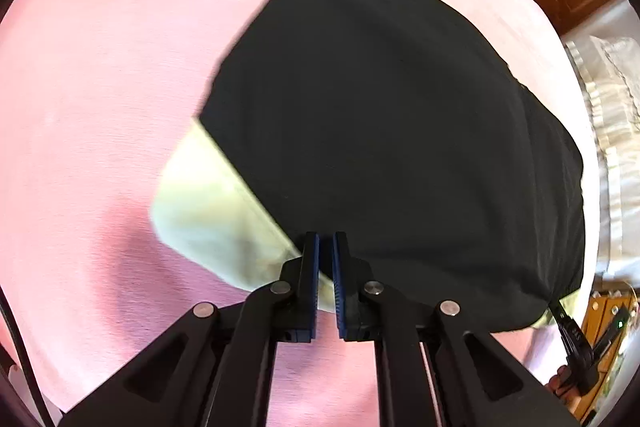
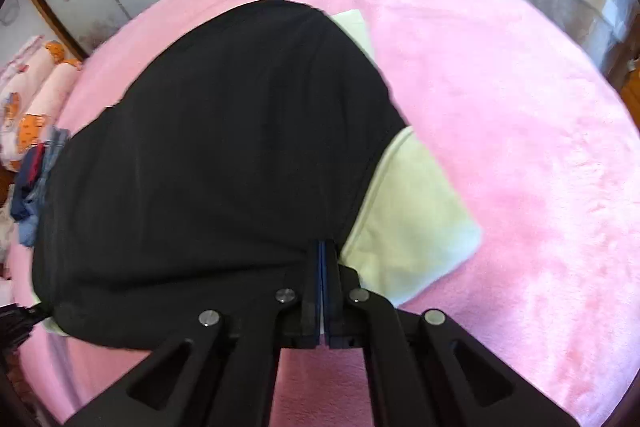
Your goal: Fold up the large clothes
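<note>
- L gripper (image 1: pixel 326 241): points steeply down, jaws nearly together, pads pinched on garment (image 1: pixel 380 115) edge.
- R gripper (image 2: pixel 323 247): points steeply down, jaws fully together, cloth edge clamped btwn pads.
- R gripper also seen low right in left wrist view (image 1: pixel 576 343), a hand (image 1: pixel 560 385) on it.

Both wrist cameras look steeply down, close over the black garment (image 1: pixel 380 115) (image 2: pixel 208 155) on the pink bed (image 1: pixel 100 107) (image 2: pixel 520 147), which both views share.
</note>
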